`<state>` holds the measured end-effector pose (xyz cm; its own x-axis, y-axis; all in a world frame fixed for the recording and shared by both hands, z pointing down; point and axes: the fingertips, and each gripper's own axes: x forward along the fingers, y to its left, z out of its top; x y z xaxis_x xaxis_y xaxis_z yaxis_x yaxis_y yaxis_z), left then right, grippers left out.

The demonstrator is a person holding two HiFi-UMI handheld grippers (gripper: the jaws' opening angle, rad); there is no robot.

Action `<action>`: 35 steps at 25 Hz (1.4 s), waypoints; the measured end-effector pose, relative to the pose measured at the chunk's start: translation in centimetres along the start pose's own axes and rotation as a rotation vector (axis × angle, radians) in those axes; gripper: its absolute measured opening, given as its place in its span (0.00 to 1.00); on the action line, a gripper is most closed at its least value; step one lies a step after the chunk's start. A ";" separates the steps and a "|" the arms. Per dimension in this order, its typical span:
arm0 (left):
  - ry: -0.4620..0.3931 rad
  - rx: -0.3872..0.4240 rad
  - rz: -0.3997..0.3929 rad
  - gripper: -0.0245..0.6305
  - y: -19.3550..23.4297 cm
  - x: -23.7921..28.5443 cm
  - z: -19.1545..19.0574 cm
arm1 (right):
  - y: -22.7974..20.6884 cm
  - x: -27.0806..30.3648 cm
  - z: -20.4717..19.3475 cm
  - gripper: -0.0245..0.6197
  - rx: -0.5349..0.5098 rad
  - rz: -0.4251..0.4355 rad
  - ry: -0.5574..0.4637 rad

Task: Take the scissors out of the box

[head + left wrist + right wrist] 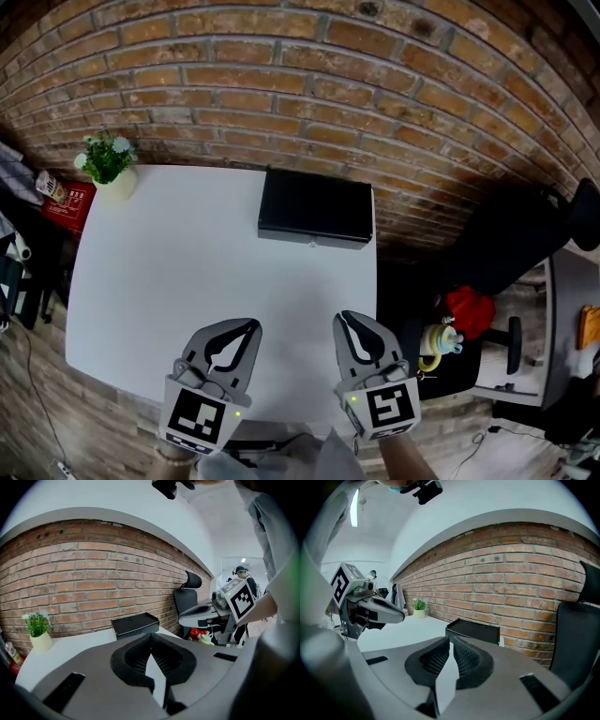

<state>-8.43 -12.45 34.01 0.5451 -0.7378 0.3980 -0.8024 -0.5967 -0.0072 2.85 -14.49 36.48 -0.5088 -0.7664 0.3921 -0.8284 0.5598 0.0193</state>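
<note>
1. Left gripper (247, 327): jaws together, empty, above the near edge of the white desk (178, 272).
2. Right gripper (346, 318): jaws likewise together, empty.
3. Black box (316, 207): lid closed, contents hidden, at the desk's far edge.

Even bright light, soft shadows; strong fisheye bending, dark vignetted corners.

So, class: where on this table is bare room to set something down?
Most of the table is bare: the middle, between the black box at the far edge, the potted plant at the far left corner, and the left claw and right claw by the near edge. Nowhere is crowded.
</note>
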 end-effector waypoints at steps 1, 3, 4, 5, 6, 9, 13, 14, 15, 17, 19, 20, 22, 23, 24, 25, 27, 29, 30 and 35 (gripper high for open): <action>-0.001 -0.001 -0.002 0.06 0.3 0.4 0.0 | -0.2 0.6 -0.1 0.12 0.002 0.000 0.002; -0.002 -0.007 -0.003 0.06 1.0 1.1 -0.1 | -0.5 1.9 -0.3 0.12 0.004 -0.003 0.008; -0.002 -0.010 -0.003 0.06 1.4 1.5 -0.1 | -0.7 2.5 -0.4 0.12 0.005 -0.005 0.012; -0.002 -0.010 -0.004 0.06 1.7 1.8 -0.2 | -0.9 3.1 -0.4 0.12 0.006 -0.008 0.017; -0.001 -0.010 -0.006 0.06 2.0 2.1 -0.3 | -1.0 3.6 -0.5 0.12 0.007 -0.010 0.022; 0.003 -0.008 -0.010 0.06 3.1 2.9 -0.6 | -1.3 5.2 -1.0 0.12 0.011 -0.014 0.050; 0.006 -0.008 -0.019 0.06 4.4 3.8 -0.9 | -1.6 7.5 -1.2 0.12 0.008 -0.031 0.056; 0.007 -0.005 -0.023 0.06 4.6 4.0 -0.9 | -1.6 8.0 -1.3 0.12 0.011 -0.035 0.055; 0.008 -0.004 -0.027 0.06 4.8 4.2 -1.0 | -1.7 8.5 -1.4 0.12 0.012 -0.039 0.058; 0.009 -0.007 -0.034 0.06 5.2 4.6 -1.2 | -1.9 9.4 -1.7 0.12 0.015 -0.047 0.066; 0.012 -0.010 -0.038 0.06 5.6 5.0 -1.3 | -2.2 10.3 -1.9 0.12 0.019 -0.057 0.074; 0.014 -0.010 -0.040 0.06 5.8 5.2 -1.4 | -2.4 10.7 -2.1 0.12 0.021 -0.063 0.078; 0.019 -0.010 -0.046 0.06 6.1 5.6 -1.6 | -2.7 11.4 -2.3 0.12 0.024 -0.075 0.084; 0.022 -0.009 -0.050 0.06 6.2 5.7 -1.7 | -2.9 11.8 -2.5 0.12 0.026 -0.082 0.088; 0.024 -0.009 -0.053 0.06 6.3 5.8 -1.8 | -3.1 12.1 -2.6 0.12 0.030 -0.089 0.092; 0.026 -0.008 -0.057 0.06 6.4 6.0 -1.8 | -3.2 12.5 -2.8 0.12 0.035 -0.097 0.096; 0.029 -0.010 -0.061 0.06 6.7 6.2 -2.0 | -3.6 13.3 -3.0 0.12 0.048 -0.111 0.103; 0.033 -0.012 -0.065 0.06 7.1 6.4 -2.2 | -3.8 14.1 -3.4 0.12 0.060 -0.122 0.108; 0.034 -0.012 -0.067 0.06 7.2 6.5 -2.3 | -4.0 14.5 -3.6 0.13 0.064 -0.128 0.113; 0.042 -0.017 -0.077 0.06 7.6 7.0 -2.9 | -4.5 16.2 -4.9 0.12 0.078 -0.143 0.149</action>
<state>-11.43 -21.26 39.43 0.5950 -0.6761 0.4346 -0.7629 -0.6453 0.0405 -0.56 -27.87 47.31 -0.3491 -0.7779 0.5225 -0.9083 0.4181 0.0157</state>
